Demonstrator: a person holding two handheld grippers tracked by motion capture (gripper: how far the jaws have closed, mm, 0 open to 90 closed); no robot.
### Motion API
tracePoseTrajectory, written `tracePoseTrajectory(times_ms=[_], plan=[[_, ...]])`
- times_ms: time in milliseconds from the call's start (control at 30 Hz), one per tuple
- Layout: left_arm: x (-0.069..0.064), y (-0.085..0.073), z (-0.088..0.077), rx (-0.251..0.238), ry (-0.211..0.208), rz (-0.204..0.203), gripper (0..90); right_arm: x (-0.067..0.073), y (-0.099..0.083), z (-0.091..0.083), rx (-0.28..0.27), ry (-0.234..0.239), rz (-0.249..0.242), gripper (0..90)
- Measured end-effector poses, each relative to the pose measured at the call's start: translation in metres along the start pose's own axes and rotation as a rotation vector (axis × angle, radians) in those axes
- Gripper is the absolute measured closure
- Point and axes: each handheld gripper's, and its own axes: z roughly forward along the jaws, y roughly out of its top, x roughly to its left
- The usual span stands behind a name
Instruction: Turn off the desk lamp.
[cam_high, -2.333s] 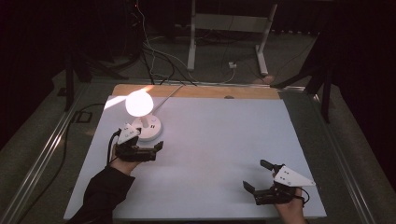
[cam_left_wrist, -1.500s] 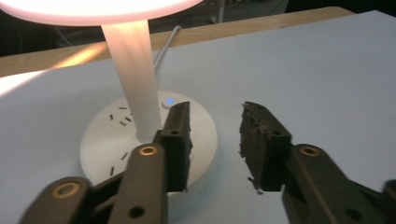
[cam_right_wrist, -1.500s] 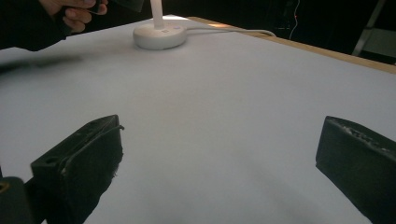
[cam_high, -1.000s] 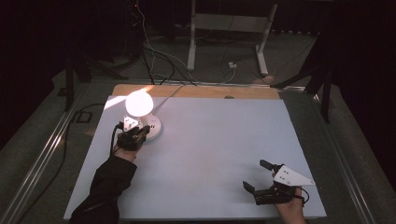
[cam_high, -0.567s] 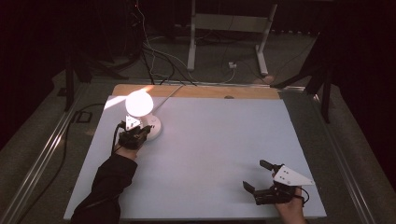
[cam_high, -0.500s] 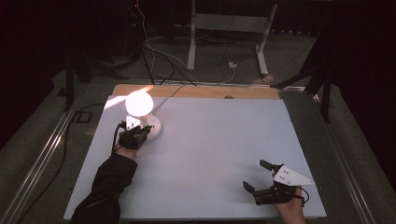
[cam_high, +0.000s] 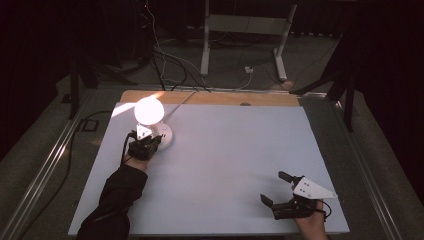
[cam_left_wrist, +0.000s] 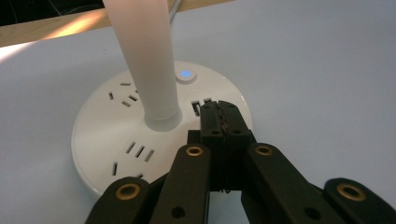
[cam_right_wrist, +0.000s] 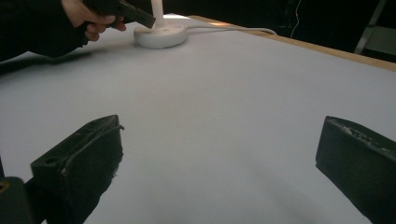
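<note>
Presently the work in hand is the operating of a lit desk lamp (cam_high: 150, 125) that stands near the far left corner of the table (cam_high: 225, 165). The left gripper (cam_left_wrist: 219, 122) has its jaws fully together, nothing between them, and its tip rests over the lamp's round white base (cam_left_wrist: 102, 140), just short of the small button (cam_left_wrist: 186, 74) that glows blue beside the stem (cam_left_wrist: 149, 60). The step appears to be the approach to a press on that button with the closed tip. Whether the tip touches the base or hovers just above it cannot be told.

The next move, in this judgement, calls for a short advance of the closed tip past the stem to the button, then a light downward push. The base is light-looking and could slide, so the push should be straight down.

The right gripper (cam_high: 280, 192) lies near the right end of the table's near edge, jaws wide apart and empty, well apart from the lamp.

In the high view the lamp's glare washes out its head and much of the base. In the left gripper view the stem is cut off at the top. The sockets (cam_left_wrist: 140, 151) in the base are partly hidden behind the gripper. The lamp's cord (cam_right_wrist: 233, 29) runs off the far edge into darkness.
</note>
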Motion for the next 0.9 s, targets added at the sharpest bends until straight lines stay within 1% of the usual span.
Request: tracePoseTrajectory(times_ms=[33,133,167,533,567,633,767,800,900], plan=[[0.0004,-0.0005,0.0004,0.000,-0.001,-0.006,90.0,0.0000,0.0000,0.0001,-0.001,0.001,0.000,0.0],[0.0013,-0.0013,0.0011,0.005,0.000,-0.005,90.0,0.0003,0.0001,0.0001,0.001,0.001,0.000,0.0],[0.0022,-0.0017,0.0012,0.003,-0.007,-0.011,90.0,0.0003,0.0001,0.0001,0.000,0.002,0.001,0.0],[0.0028,-0.0023,0.0042,0.010,-0.007,-0.010,90.0,-0.0002,0.0000,0.0002,0.001,0.001,0.003,0.0],[0.0029,-0.0022,0.0047,0.009,-0.017,-0.013,90.0,-0.0002,-0.0001,0.0002,0.002,0.000,0.003,0.0],[0.0022,-0.0016,0.0053,0.009,-0.024,-0.010,90.0,0.0000,-0.0001,0.0002,0.002,0.001,0.003,0.0],[0.0000,-0.0005,0.0057,0.021,-0.009,0.017,90.0,0.0001,-0.0002,0.0004,0.004,0.001,0.002,0.0],[0.0003,-0.0007,0.0057,0.020,-0.007,0.008,90.0,0.0002,-0.0002,0.0005,0.005,0.000,0.002,0.0],[-0.0003,-0.0002,0.0054,0.026,-0.007,0.018,90.0,0.0002,-0.0003,0.0008,0.006,0.000,0.000,0.0]])
